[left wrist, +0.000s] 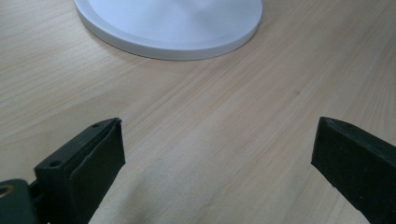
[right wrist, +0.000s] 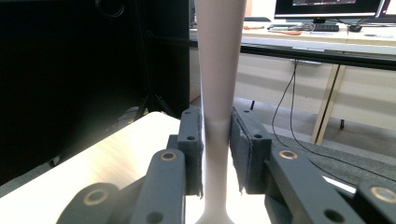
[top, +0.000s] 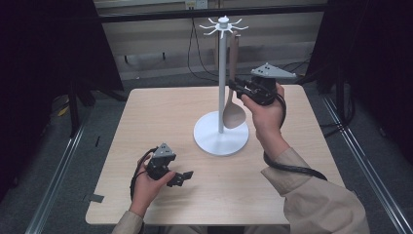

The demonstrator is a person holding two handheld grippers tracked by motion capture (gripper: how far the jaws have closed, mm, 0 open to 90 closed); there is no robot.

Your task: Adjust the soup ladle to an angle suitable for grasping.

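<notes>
Left gripper (top: 182, 178) low over the near-left part of the desk (top: 146, 122), jaws wide apart, nothing between them. In the left gripper view (left wrist: 217, 158), bare wood between the pads and the white base of the stand (left wrist: 173, 23) ahead, well apart. Idle hand, far from the work.

Stand (top: 221, 73) at mid-desk: round base, upright pole, ring of hooks (top: 223, 24) on top.

Spoon (top: 234, 114) just right of the pole, long axis vertical and parallel to it, bowl down and hanging above the base, handle running up toward the hooks. Too small to tell whether the top end sits on a hook.

Right gripper (top: 233, 84) raised, pointing level from the right at mid-handle, so jaws cross the spoon's axis squarely. In the right gripper view (right wrist: 216, 144), handle (right wrist: 217, 93) upright between the two pads, both pads right against its sides. Cannot tell whether clamped or just slackened.

Judgement: right hand alone on the job. Coming move turns on the handle's vertical line. If hooked, straight level pull-back to the right, clear of the handle, no twist. If not hooked, short lift along the axis first.
</notes>
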